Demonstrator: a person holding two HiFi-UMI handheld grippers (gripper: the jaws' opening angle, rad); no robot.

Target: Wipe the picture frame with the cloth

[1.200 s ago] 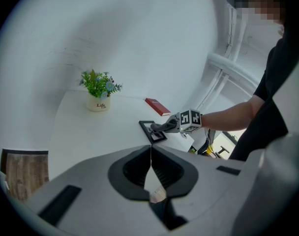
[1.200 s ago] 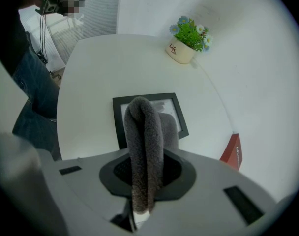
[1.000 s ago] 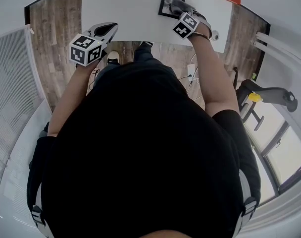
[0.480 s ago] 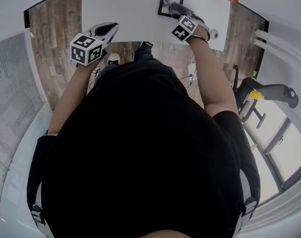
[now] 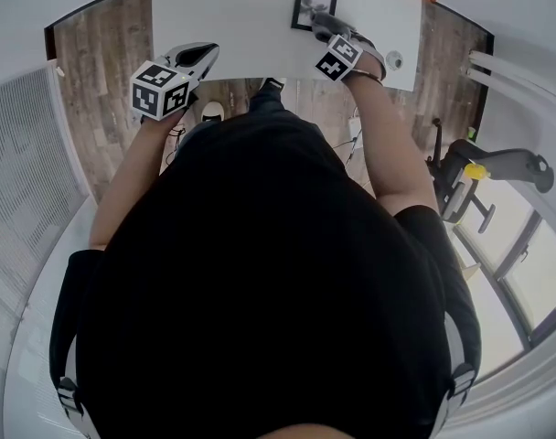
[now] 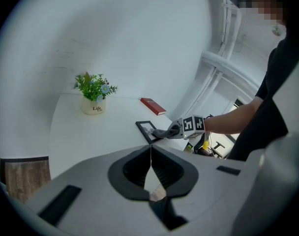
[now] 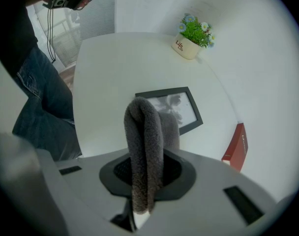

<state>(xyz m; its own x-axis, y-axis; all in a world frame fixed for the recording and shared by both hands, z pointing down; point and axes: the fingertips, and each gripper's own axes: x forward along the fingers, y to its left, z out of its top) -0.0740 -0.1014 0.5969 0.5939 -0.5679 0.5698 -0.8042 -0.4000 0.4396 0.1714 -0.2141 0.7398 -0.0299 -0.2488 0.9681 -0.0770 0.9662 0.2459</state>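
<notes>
Toward the head view's top centre, the black-rimmed picture frame (image 5: 313,3) lies flat on the white worktop (image 5: 232,12). The right hand-held gripper (image 5: 327,27) clamps a grey fleecy cloth (image 7: 144,141). The left hand-held gripper (image 6: 150,154) has its jaws together.

Potted plant (image 7: 194,36), red book (image 7: 236,149)

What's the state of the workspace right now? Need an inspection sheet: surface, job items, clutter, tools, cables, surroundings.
Surface: white table, mostly bare.
Job's things: picture frame lies flat on the table; grey cloth hangs over its near part, contact not certain.
Clutter: potted plant at the far end; red book beside the frame, apart from it.
Tools: right tool shut on the cloth, over the frame; left tool jaws together, nothing between them, by the table's near edge.
Cables: loose cables on the floor under the table edge.
Surroundings: wood floor, white walls.
</notes>
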